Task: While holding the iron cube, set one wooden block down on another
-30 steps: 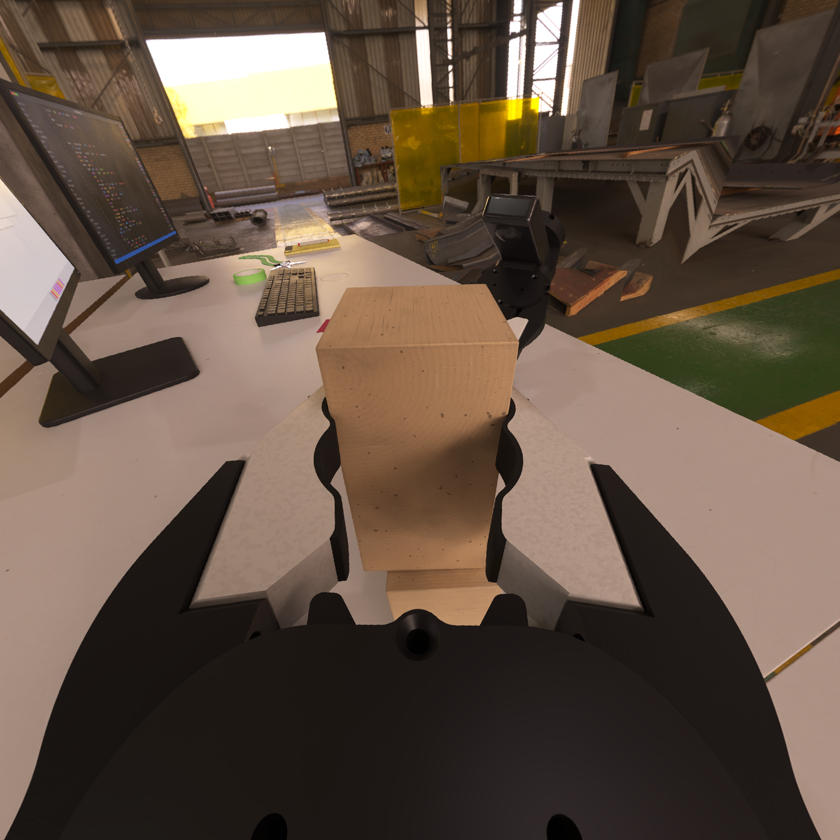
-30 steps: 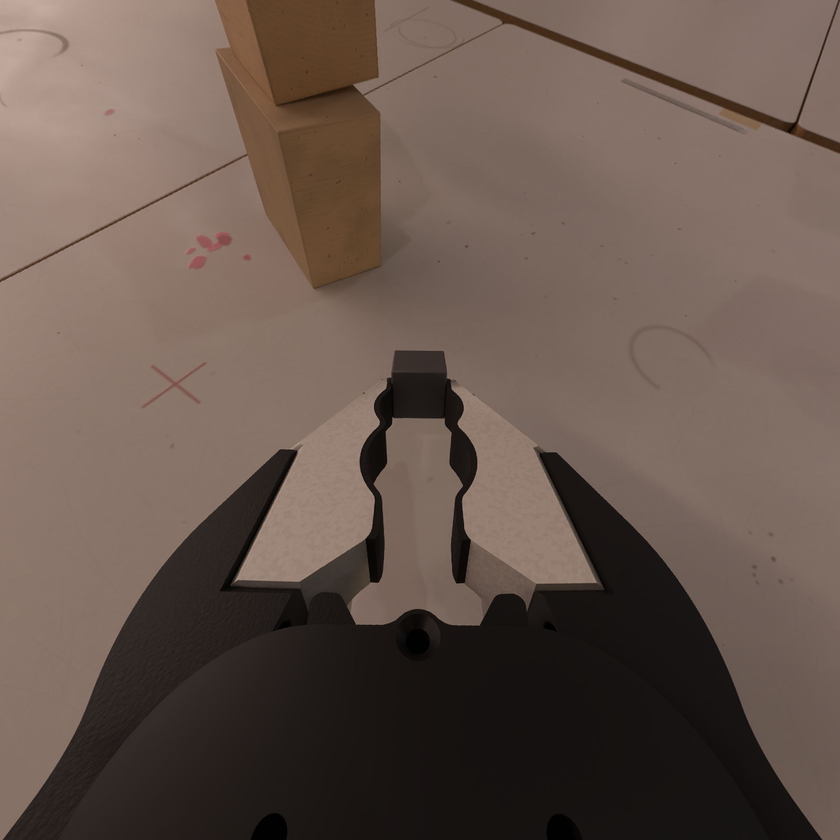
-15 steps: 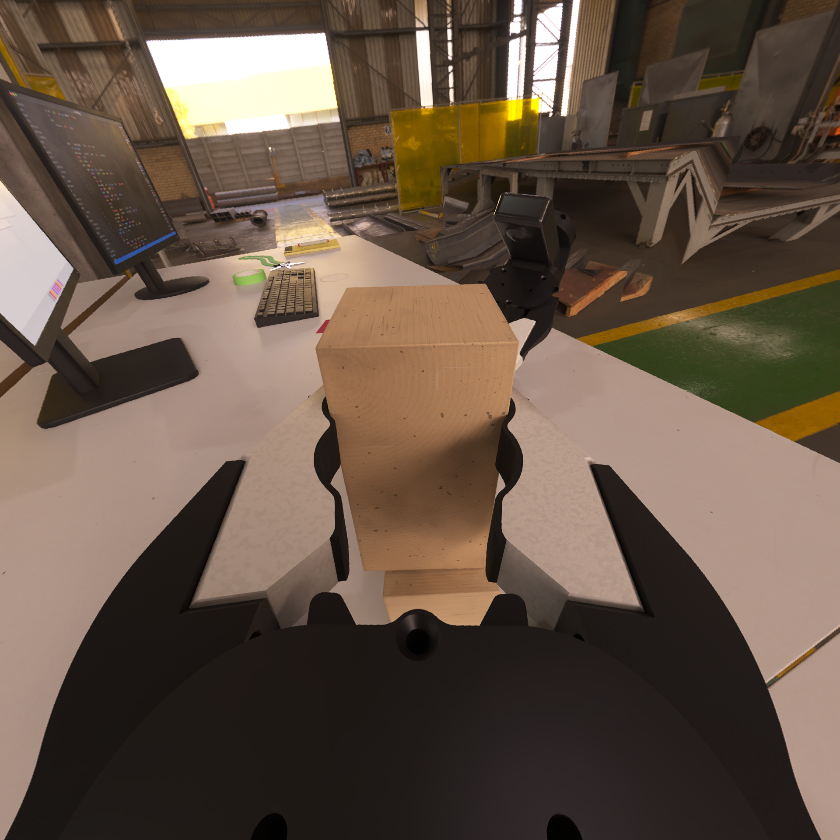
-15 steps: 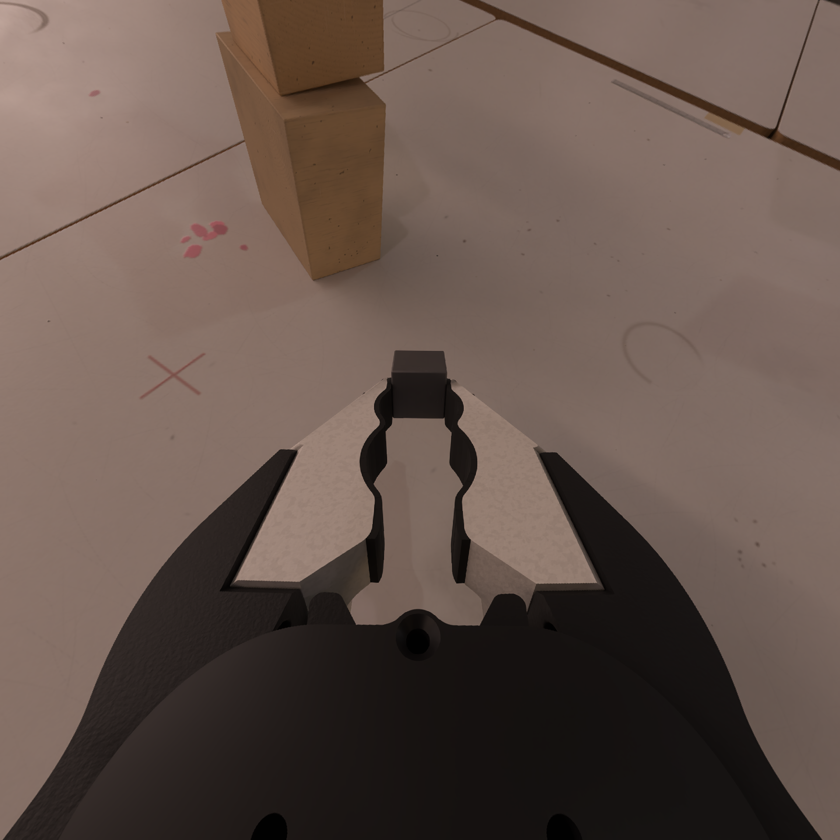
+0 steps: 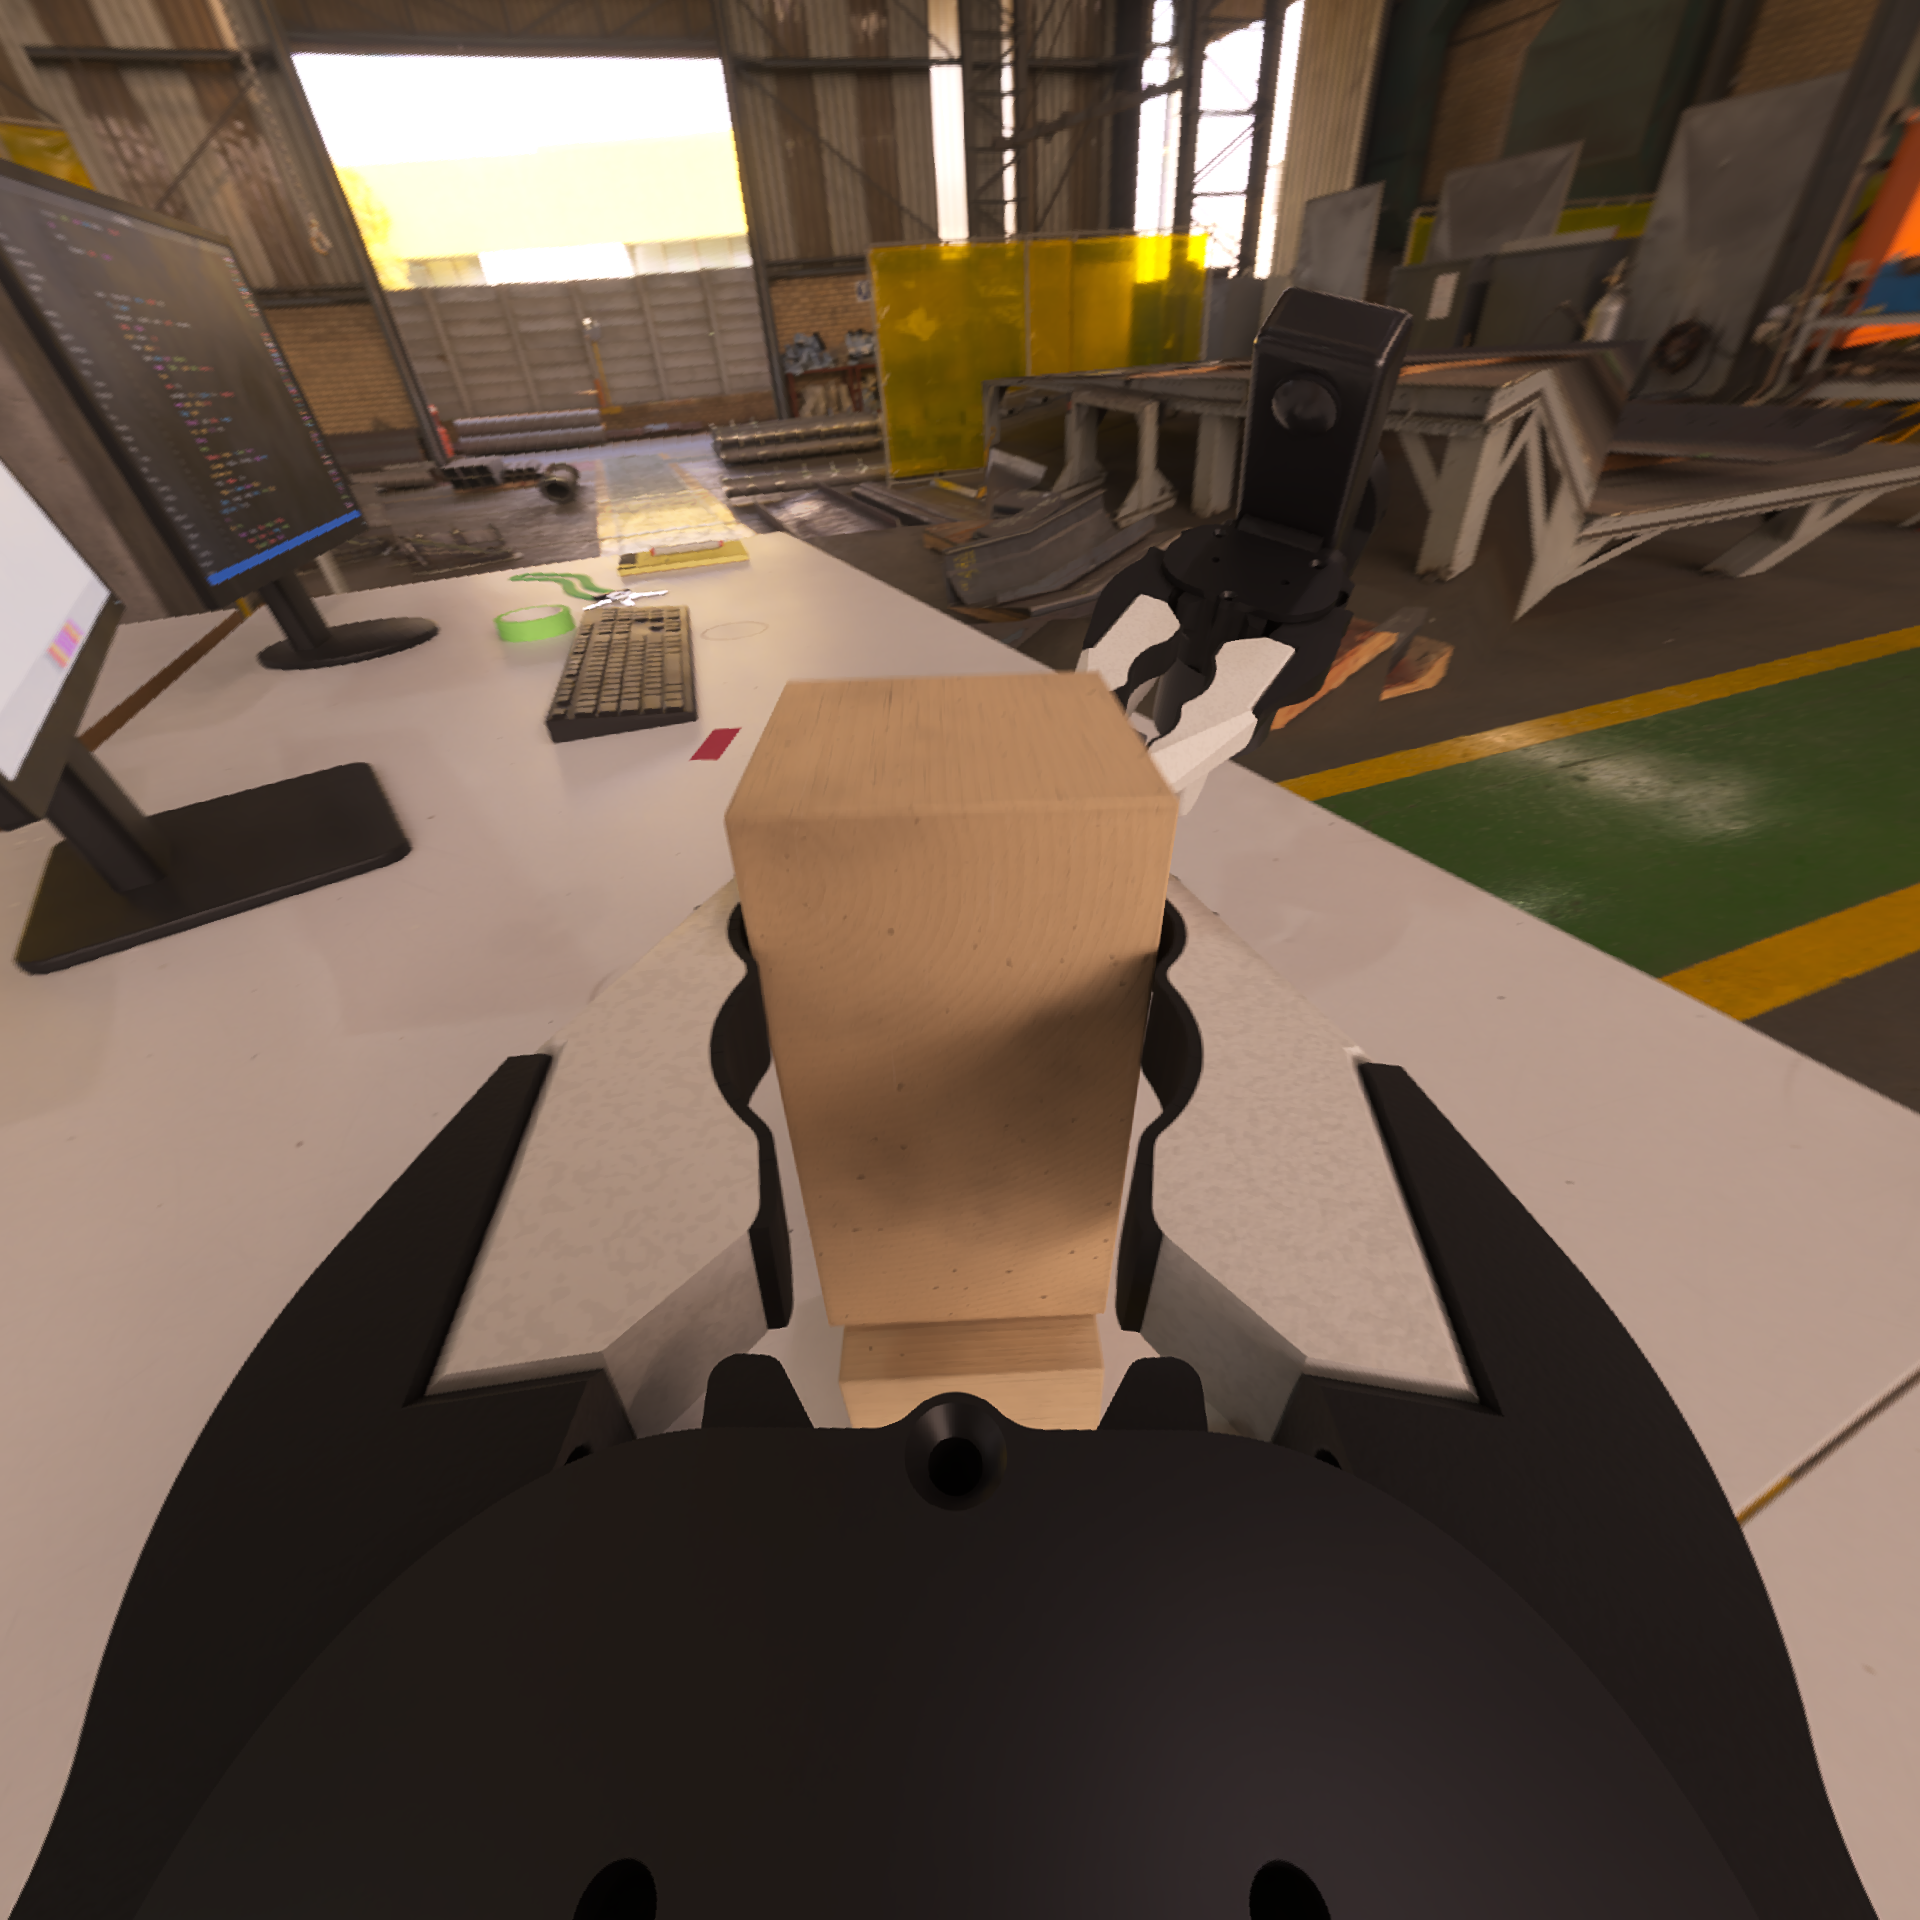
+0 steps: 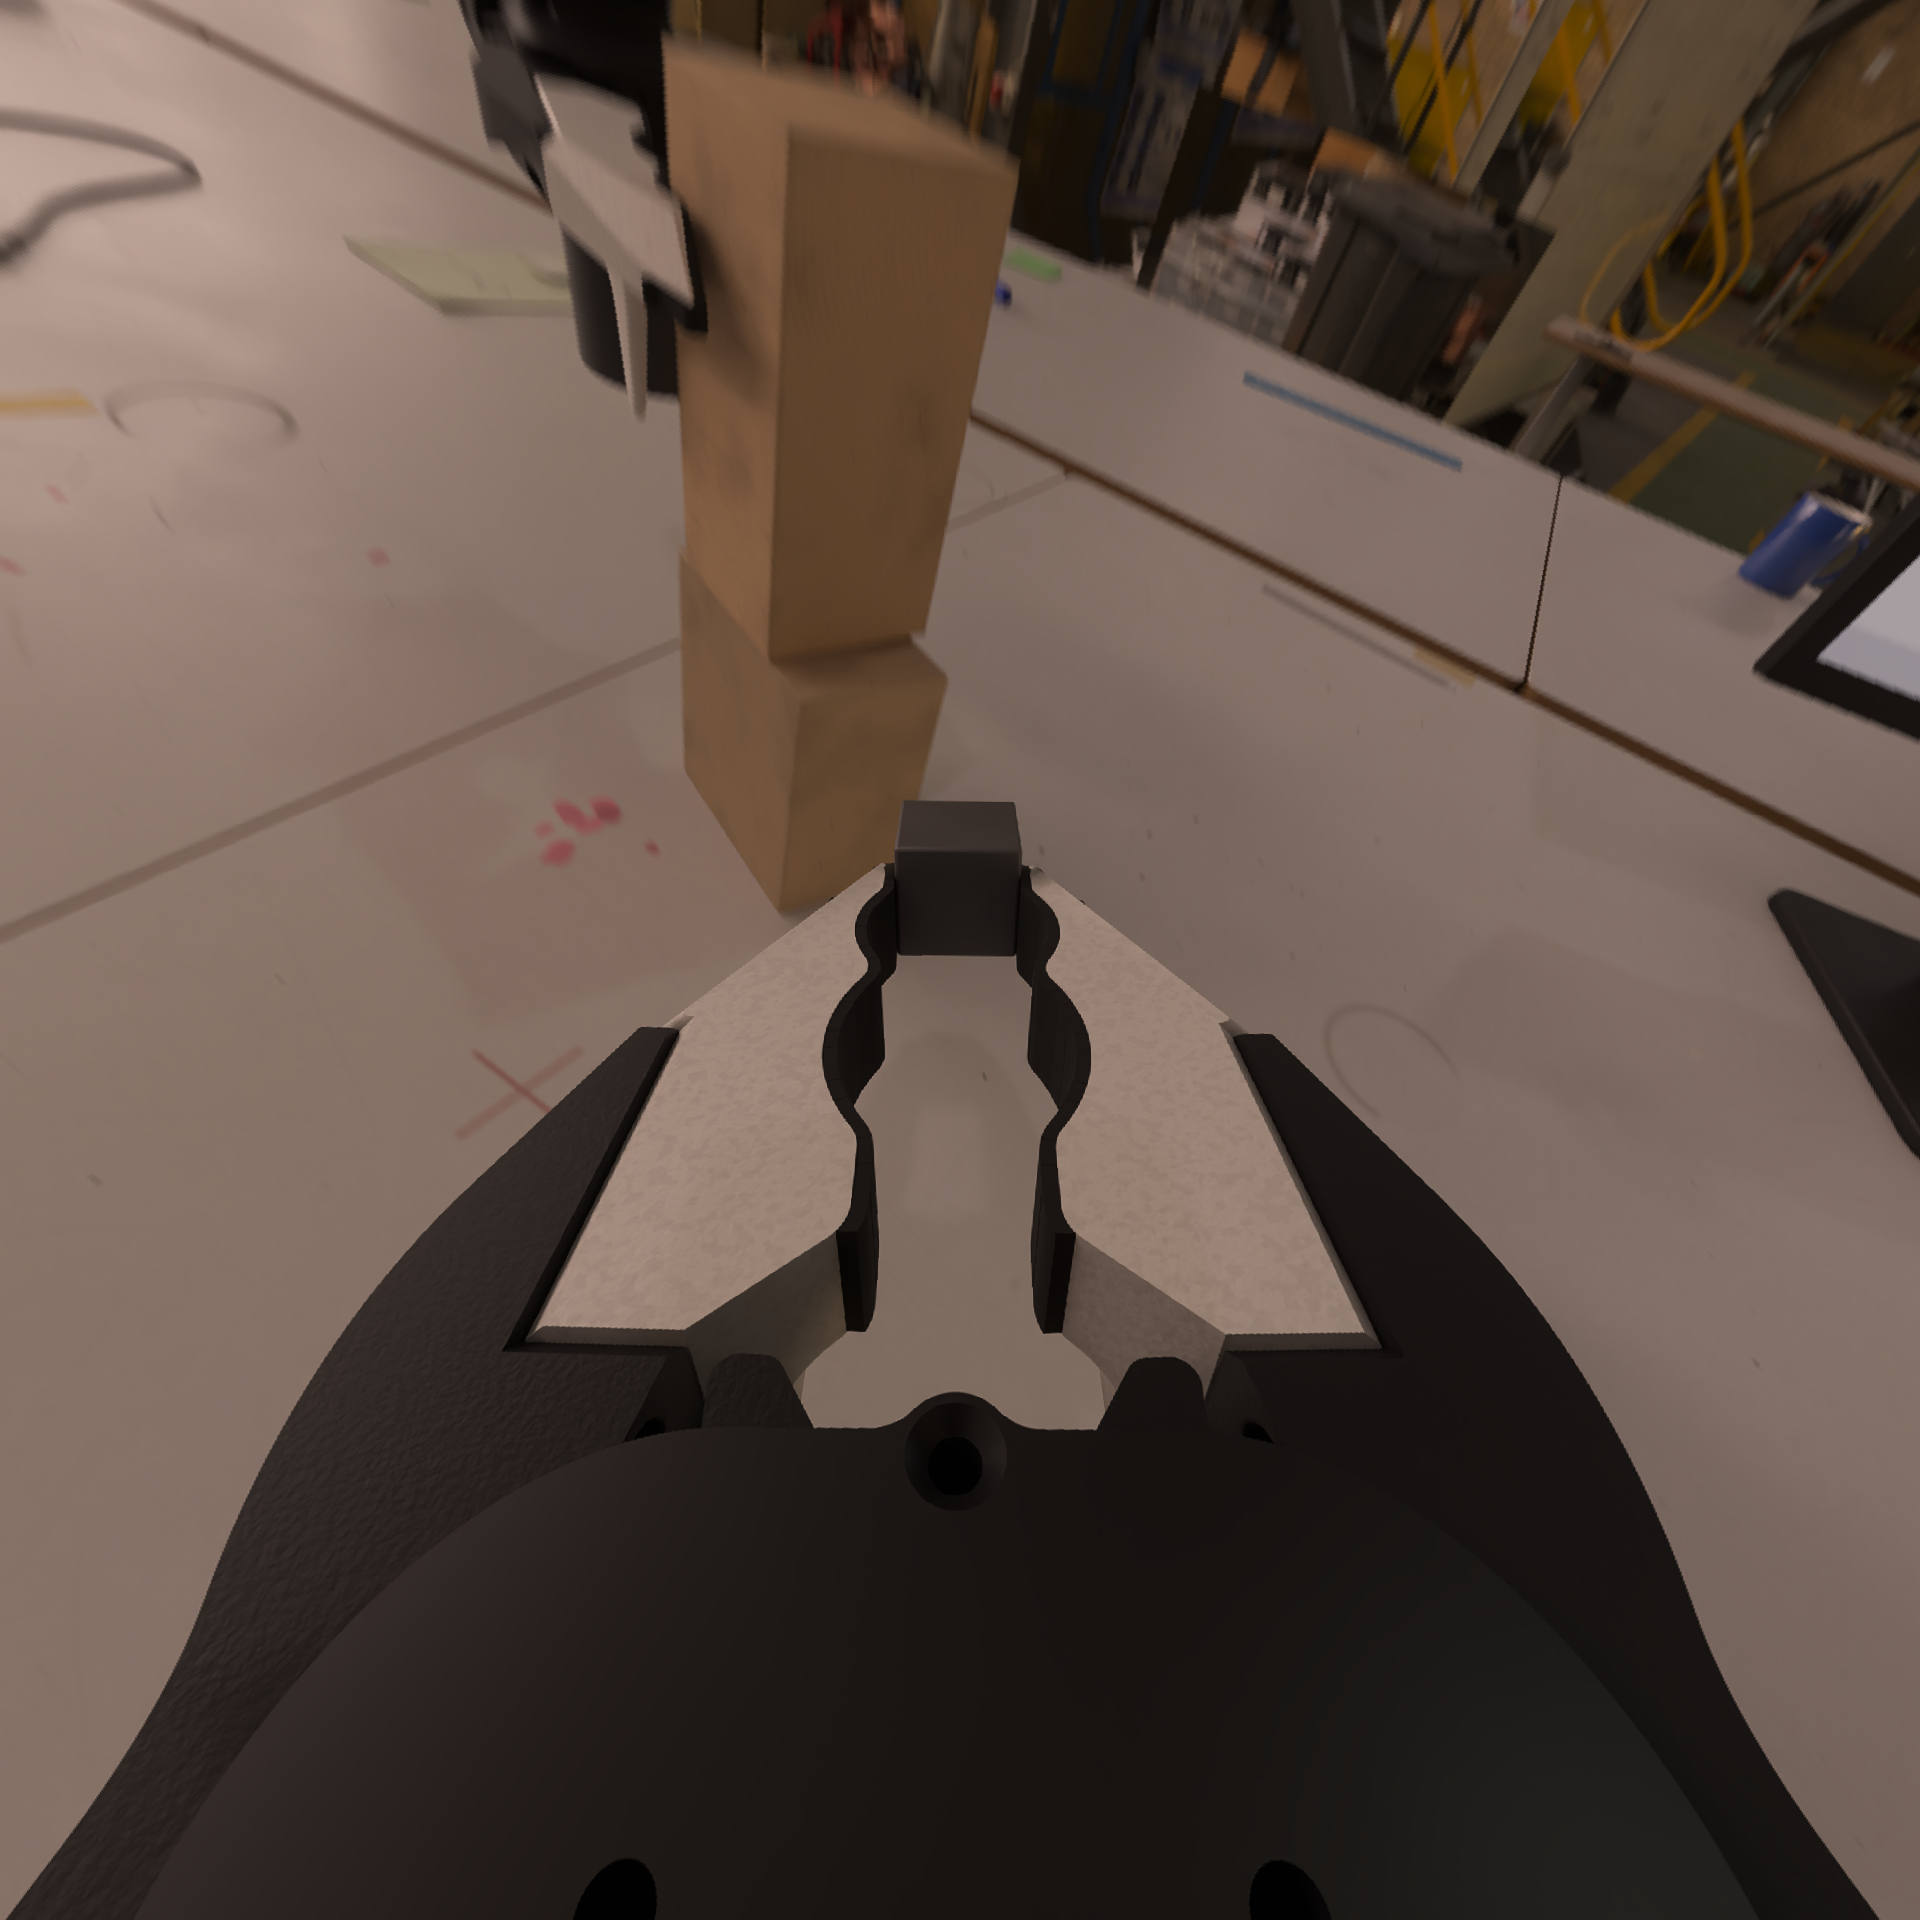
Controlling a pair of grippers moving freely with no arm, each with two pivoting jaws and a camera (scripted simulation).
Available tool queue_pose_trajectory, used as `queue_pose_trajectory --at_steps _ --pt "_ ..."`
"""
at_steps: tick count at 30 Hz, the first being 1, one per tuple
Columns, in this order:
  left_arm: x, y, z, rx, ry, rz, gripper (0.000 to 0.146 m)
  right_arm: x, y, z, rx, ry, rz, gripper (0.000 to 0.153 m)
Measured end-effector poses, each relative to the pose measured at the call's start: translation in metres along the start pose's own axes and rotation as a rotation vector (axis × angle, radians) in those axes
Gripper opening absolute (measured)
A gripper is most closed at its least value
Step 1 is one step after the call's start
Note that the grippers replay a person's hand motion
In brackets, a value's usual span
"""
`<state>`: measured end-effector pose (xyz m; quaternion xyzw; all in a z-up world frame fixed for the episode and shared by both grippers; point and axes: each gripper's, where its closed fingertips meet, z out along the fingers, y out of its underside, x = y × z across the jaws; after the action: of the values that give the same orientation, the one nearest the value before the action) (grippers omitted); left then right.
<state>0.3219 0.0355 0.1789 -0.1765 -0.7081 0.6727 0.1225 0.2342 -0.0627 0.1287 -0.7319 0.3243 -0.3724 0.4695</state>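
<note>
My left gripper (image 5: 951, 904) is shut on the upper wooden block (image 5: 951, 987), fingers pressed to both its sides. This block rests on a lower wooden block (image 5: 971, 1377), which stands on the white table (image 5: 364, 1091). In the right wrist view the upper block (image 6: 831, 364) sits slightly skewed on the lower block (image 6: 810, 769), with the left gripper (image 6: 623, 208) at its left side. My right gripper (image 6: 956, 878) is shut on the small dark iron cube (image 6: 954, 904) at its fingertips, above the table, close to the stack. It also shows beyond the stack in the left wrist view (image 5: 1195, 717).
Two monitors (image 5: 177, 416) on stands, a keyboard (image 5: 627, 670) and a green tape roll (image 5: 533, 621) lie at the far left. The table's edge (image 5: 1558, 935) runs along the right over a green floor. A blue cup (image 6: 1803, 540) and a monitor (image 6: 1860, 623) are at the right.
My right gripper has risen and tilted up with the iron cube, bringing the whole stack and the left gripper into its view. The left gripper and both blocks have not moved.
</note>
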Motion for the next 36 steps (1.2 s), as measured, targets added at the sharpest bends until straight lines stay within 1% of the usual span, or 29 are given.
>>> queue_pose_trajectory --at_steps 2,3,5,7,8,9,11,13,15,16,17,18,20,23,26,29,34,36 --pt "0.002 -0.008 -0.004 0.015 0.016 0.0 0.083 -0.004 -0.018 -0.005 0.073 -0.005 0.025 0.022" --pt "0.002 -0.014 -0.008 0.027 0.002 0.023 0.085 -0.005 -0.028 -0.007 0.117 -0.004 0.042 0.022" --pt "-0.003 -0.032 -0.02 0.064 -0.041 0.08 0.086 -0.007 -0.046 -0.013 0.205 -0.001 0.087 0.022" --pt "-0.009 -0.056 -0.036 0.103 -0.137 0.169 0.086 -0.007 -0.062 -0.019 0.281 0.003 0.134 0.022" --pt "-0.011 -0.071 -0.045 0.132 -0.225 0.237 0.084 -0.006 -0.068 -0.021 0.31 0.004 0.159 0.022" --pt "-0.011 -0.086 -0.055 0.164 -0.334 0.329 0.08 -0.007 -0.073 -0.023 0.327 -0.003 0.183 0.022" --pt "0.007 -0.107 -0.063 0.189 -0.518 0.585 0.073 -0.01 -0.081 -0.026 0.338 -0.024 0.211 0.022" --pt "0.031 -0.103 -0.049 0.125 -0.628 0.822 0.067 -0.013 -0.088 -0.029 0.357 -0.028 0.224 0.022" --pt "0.047 -0.085 -0.025 0.04 -0.697 0.945 0.06 -0.019 -0.092 -0.029 0.364 -0.056 0.229 0.022" --pt "0.053 -0.076 -0.013 0.025 -0.727 0.959 0.053 -0.023 -0.094 -0.029 0.365 -0.068 0.229 0.022" --pt "0.059 -0.066 -0.001 0.021 -0.716 0.924 0.046 -0.026 -0.096 -0.028 0.365 -0.075 0.226 0.022" --pt "0.064 -0.055 0.01 0.009 -0.679 0.847 0.042 -0.029 -0.097 -0.028 0.366 -0.082 0.22 0.022" --pt "0.068 -0.039 0.025 -0.007 -0.642 0.72 0.041 -0.035 -0.099 -0.026 0.366 -0.092 0.208 0.022" --pt "0.068 -0.02 0.036 -0.051 -0.615 0.638 0.041 -0.041 -0.101 -0.024 0.361 -0.113 0.201 0.022" --pt "0.066 -0.012 0.04 -0.057 -0.596 0.566 0.038 -0.046 -0.101 -0.021 0.356 -0.131 0.195 0.022" --pt "0.066 -0.011 0.042 -0.054 -0.595 0.573 0.031 -0.049 -0.098 -0.016 0.334 -0.133 0.179 0.022" --pt "0.066 -0.013 0.041 -0.038 -0.597 0.576 0.022 -0.054 -0.095 -0.012 0.318 -0.149 0.179 0.022" --pt "0.066 -0.014 0.04 -0.027 -0.603 0.584 0.012 -0.055 -0.094 -0.011 0.312 -0.149 0.176 0.022"
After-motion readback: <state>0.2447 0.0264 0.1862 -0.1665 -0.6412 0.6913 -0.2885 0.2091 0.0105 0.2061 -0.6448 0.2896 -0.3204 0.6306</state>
